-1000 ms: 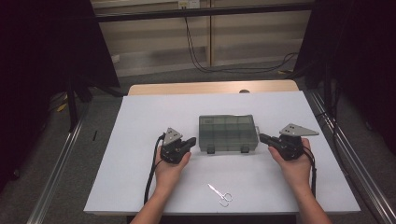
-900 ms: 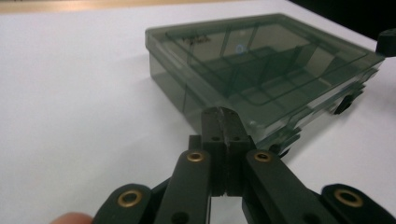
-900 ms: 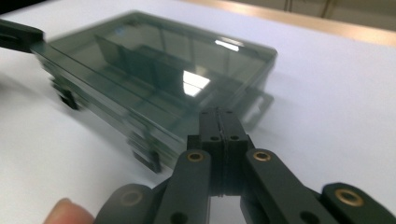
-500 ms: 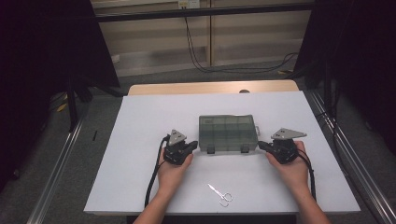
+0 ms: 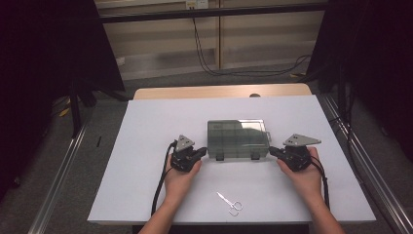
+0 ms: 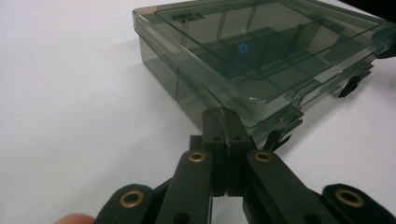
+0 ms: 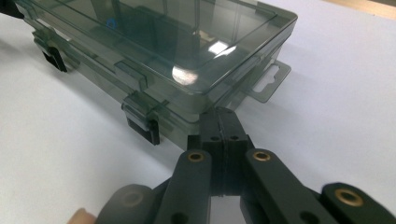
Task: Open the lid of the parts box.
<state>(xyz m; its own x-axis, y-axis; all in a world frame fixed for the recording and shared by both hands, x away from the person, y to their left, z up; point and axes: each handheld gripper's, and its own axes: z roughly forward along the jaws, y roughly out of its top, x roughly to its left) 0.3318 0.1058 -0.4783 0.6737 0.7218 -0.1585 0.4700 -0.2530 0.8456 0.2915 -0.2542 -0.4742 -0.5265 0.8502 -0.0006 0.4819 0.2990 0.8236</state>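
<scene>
A smoky clear plastic compartment box point(image 5: 237, 139) lies lid-down-closed in the middle of the white table, with two dark latches on its near side. My left gripper point(image 5: 201, 152) is shut, its tips at the box's near left corner point(image 6: 261, 119). My right gripper point(image 5: 272, 151) is shut too, its tips at the near right corner point(image 7: 205, 105). In the left gripper view the jaw tips point(image 6: 223, 122) meet with nothing between them. The right gripper view shows its tips point(image 7: 219, 121) pressed together just below the box's edge. A latch point(image 7: 142, 126) sits left of them.
Small silver scissors point(image 5: 230, 203) lie on the table point(image 5: 146, 126) near its front edge, between the two forearms. A hang tab point(image 7: 268, 84) sticks out from the box's right end. Metal rails run along both sides of the table; cables hang behind it.
Both grippers have edged inward, closing onto the box's near corners. The box and the scissors have not moved.
</scene>
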